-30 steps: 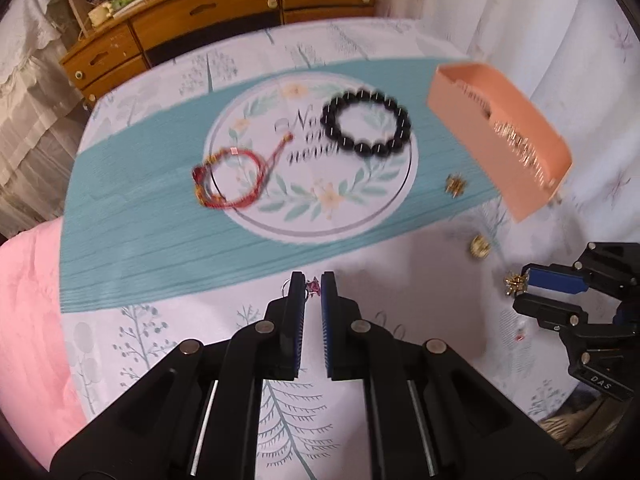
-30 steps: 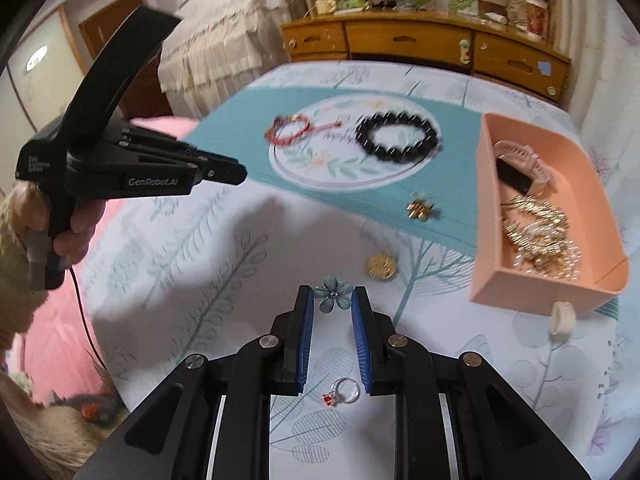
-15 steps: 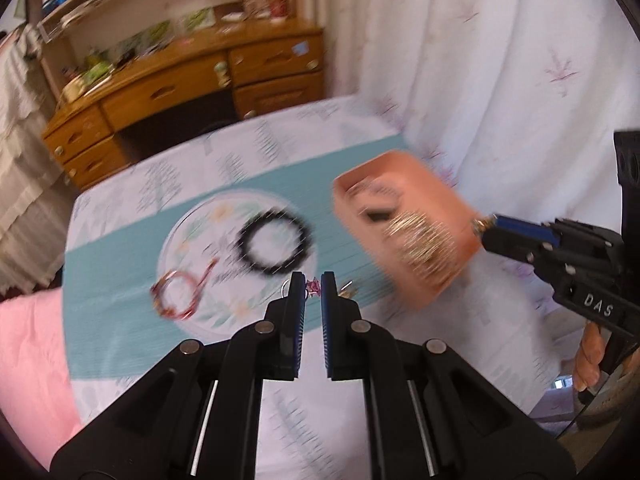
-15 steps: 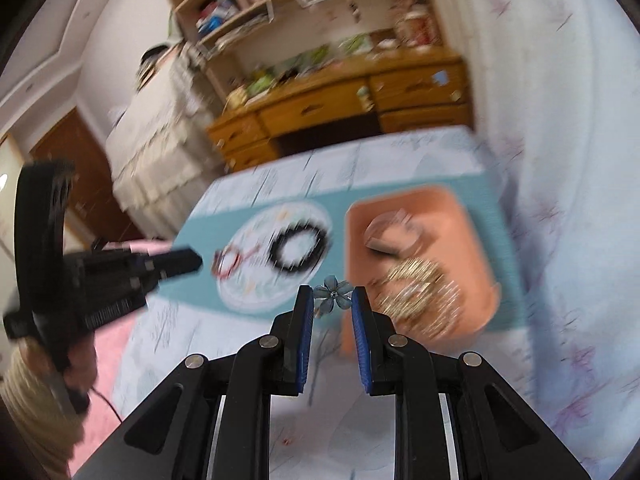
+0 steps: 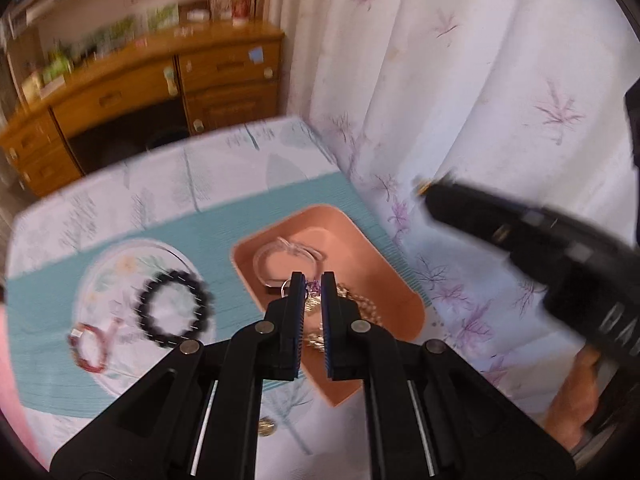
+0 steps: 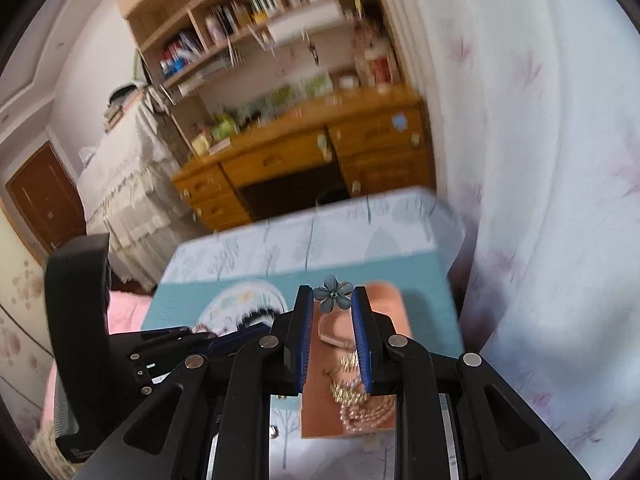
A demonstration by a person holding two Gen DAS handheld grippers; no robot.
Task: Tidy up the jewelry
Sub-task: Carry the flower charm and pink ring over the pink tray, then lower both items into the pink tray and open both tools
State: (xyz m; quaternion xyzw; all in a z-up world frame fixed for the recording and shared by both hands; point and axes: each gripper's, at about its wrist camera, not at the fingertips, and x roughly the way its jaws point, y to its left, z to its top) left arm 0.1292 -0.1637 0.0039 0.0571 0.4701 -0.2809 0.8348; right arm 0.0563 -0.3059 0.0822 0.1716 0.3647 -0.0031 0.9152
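Note:
My left gripper (image 5: 311,282) is shut on a small ring with a purple stone (image 5: 313,287) and hangs above the pink tray (image 5: 394,280). The tray holds a clear bangle (image 5: 280,256) and gold chains (image 5: 360,304). My right gripper (image 6: 333,298) is shut on a blue flower piece (image 6: 333,298), above the same tray (image 6: 384,300); it appears at the right of the left wrist view (image 5: 424,188). A black bead bracelet (image 5: 175,310) and a red cord bracelet (image 5: 91,346) lie on the round print of the teal cloth (image 5: 52,312).
A gold coin-like piece (image 5: 267,427) lies on the white patterned cloth near me. A white curtain (image 5: 480,100) hangs right of the table. A wooden desk (image 5: 160,80) and shelves (image 6: 240,8) stand behind. The left gripper's body (image 6: 120,340) is at the lower left of the right wrist view.
Both grippers have risen and moved right, from low over the table to above the pink tray, each keeping hold of its piece. The views are blurred by motion.

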